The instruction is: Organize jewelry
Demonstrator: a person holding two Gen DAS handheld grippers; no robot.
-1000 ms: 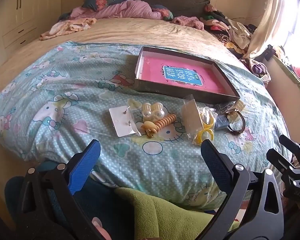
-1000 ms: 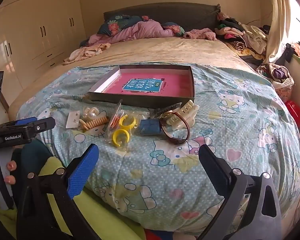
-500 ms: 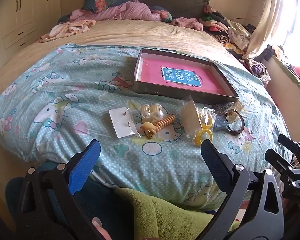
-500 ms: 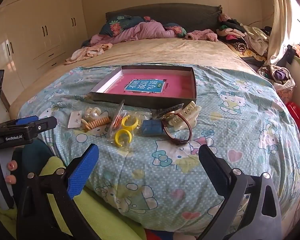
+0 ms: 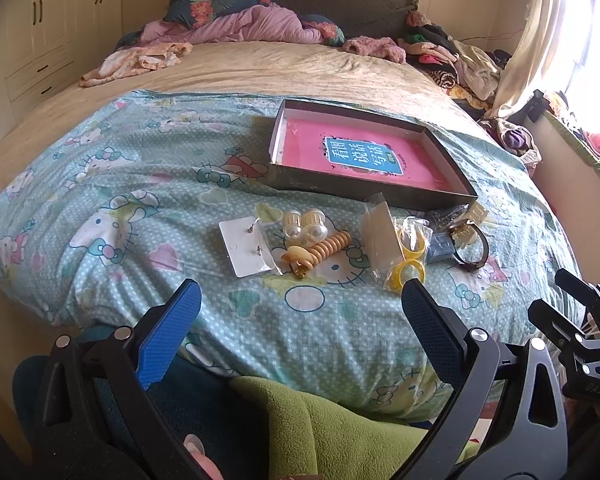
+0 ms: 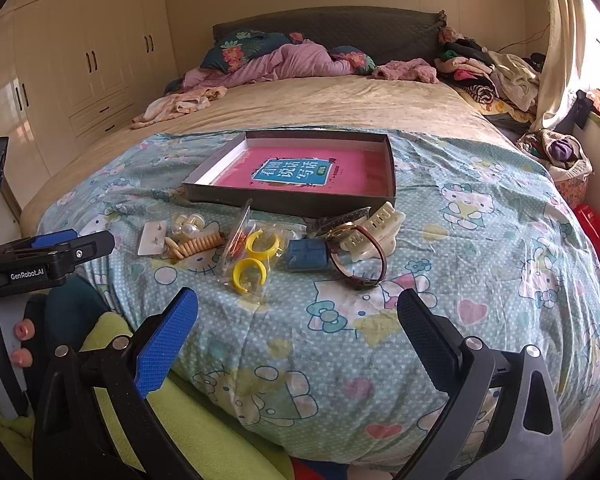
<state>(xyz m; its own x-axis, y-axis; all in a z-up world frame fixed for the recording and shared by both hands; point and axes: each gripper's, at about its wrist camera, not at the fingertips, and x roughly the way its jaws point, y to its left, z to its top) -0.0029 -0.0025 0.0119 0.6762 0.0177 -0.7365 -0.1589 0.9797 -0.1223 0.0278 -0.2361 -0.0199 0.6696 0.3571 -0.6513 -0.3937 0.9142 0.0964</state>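
Jewelry lies in a row on the Hello Kitty quilt (image 5: 148, 216) in front of a dark shallow box (image 5: 384, 192) with a pink book in it; the box (image 6: 236, 198) also shows in the right wrist view. From left: a white earring card (image 5: 242, 246), pearl earrings (image 5: 306, 228), a beige spiral hair tie (image 5: 328, 248), bagged yellow hoops (image 6: 256, 256), a blue piece (image 6: 306, 256), a brown watch (image 6: 360, 260), a cream hair claw (image 6: 374, 228). My left gripper (image 5: 300, 320) and right gripper (image 6: 298, 320) are open, empty, short of the items.
Clothes and pink bedding (image 5: 252, 24) are piled at the headboard and along the right side (image 6: 484, 72). Wardrobes (image 6: 84, 56) stand left of the bed. A green fleece (image 5: 332, 428) lies below the grippers. A red object (image 6: 592, 228) sits right of the bed.
Both views have drifted slightly; the items sit a little lower in the right wrist view. Both grippers stay open and nothing on the bed has moved.
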